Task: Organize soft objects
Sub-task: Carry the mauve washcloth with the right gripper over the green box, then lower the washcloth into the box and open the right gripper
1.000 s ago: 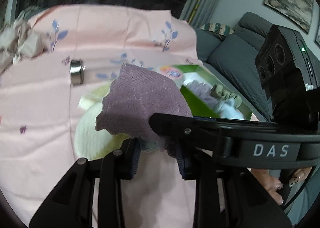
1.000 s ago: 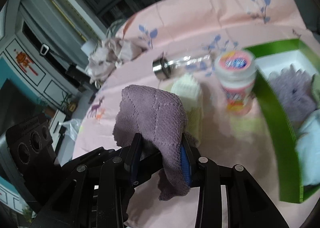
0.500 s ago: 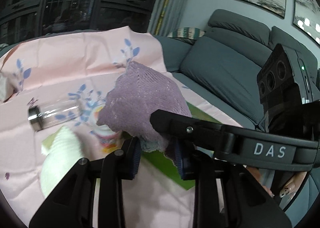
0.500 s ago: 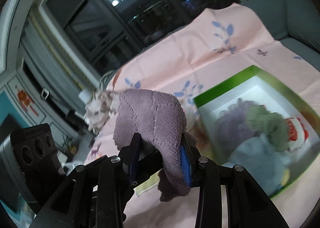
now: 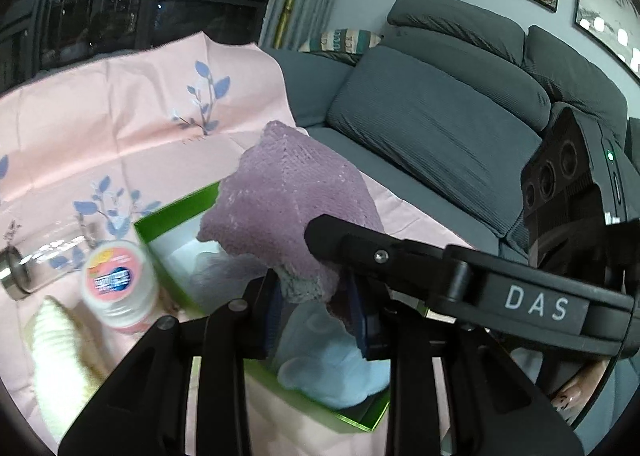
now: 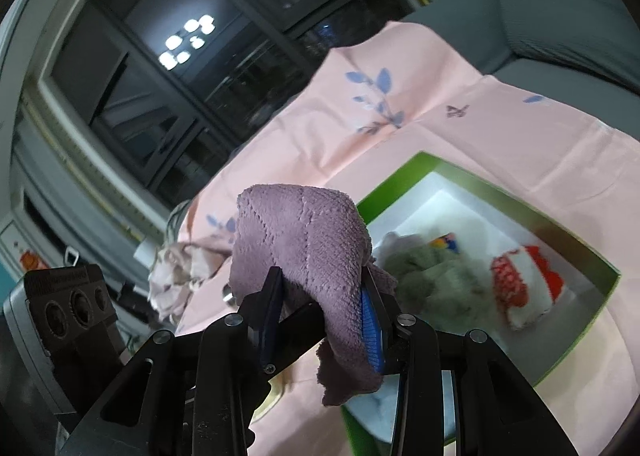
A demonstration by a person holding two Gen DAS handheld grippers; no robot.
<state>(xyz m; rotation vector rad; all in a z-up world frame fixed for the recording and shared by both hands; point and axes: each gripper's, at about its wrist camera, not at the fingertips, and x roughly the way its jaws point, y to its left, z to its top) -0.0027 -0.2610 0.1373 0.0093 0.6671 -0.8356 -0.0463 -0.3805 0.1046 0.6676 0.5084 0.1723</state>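
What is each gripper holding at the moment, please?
Left gripper: closed on the purple cloth.
Right gripper: closed on the same purple cloth, above the green box.

Ahead of the right tongs (image 6: 322,320) the green box (image 6: 572,240) lies open at the top. Its far corner shows bare white floor; the middle is filled by a grey-green plush (image 6: 432,272) and a red-and-white roll (image 6: 524,288). Left of the left tongs (image 5: 316,312), a pink-lidded jar (image 5: 118,284) stands just beside the box wall.
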